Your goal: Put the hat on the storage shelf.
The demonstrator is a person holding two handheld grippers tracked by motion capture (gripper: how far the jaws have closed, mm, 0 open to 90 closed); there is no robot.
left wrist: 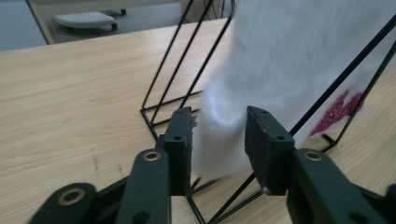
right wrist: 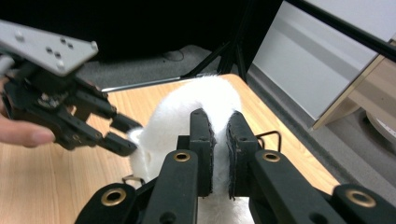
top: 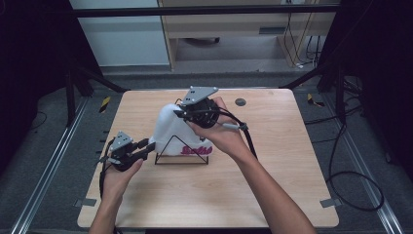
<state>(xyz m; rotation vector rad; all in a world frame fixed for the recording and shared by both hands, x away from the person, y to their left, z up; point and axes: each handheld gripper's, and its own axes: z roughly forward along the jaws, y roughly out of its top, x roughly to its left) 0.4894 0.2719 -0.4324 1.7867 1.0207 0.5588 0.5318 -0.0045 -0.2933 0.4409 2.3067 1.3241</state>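
A white fluffy hat [top: 168,129] with pink lettering hangs over a black wire stand [top: 181,162] in the middle of the wooden table [top: 272,190]. My left gripper [top: 150,146] reaches in from the left and is shut on the hat's lower left edge. In the left gripper view that edge [left wrist: 219,140] is pinched between the jaws of my left gripper [left wrist: 219,126], with the stand's wires [left wrist: 177,60] behind. My right gripper [top: 178,113] comes from above right and is shut on the hat's top [right wrist: 187,105]. The right gripper view shows the right gripper's jaws [right wrist: 218,121] nearly together on white fluff, and the left gripper [right wrist: 127,135] at the hat's edge.
A small dark round disc [top: 240,102] sits on the table behind the hat. Cables [top: 350,180] loop on the floor to the right. Metal rails run along both sides of the table, and a pale cabinet [top: 234,29] stands beyond its far edge.
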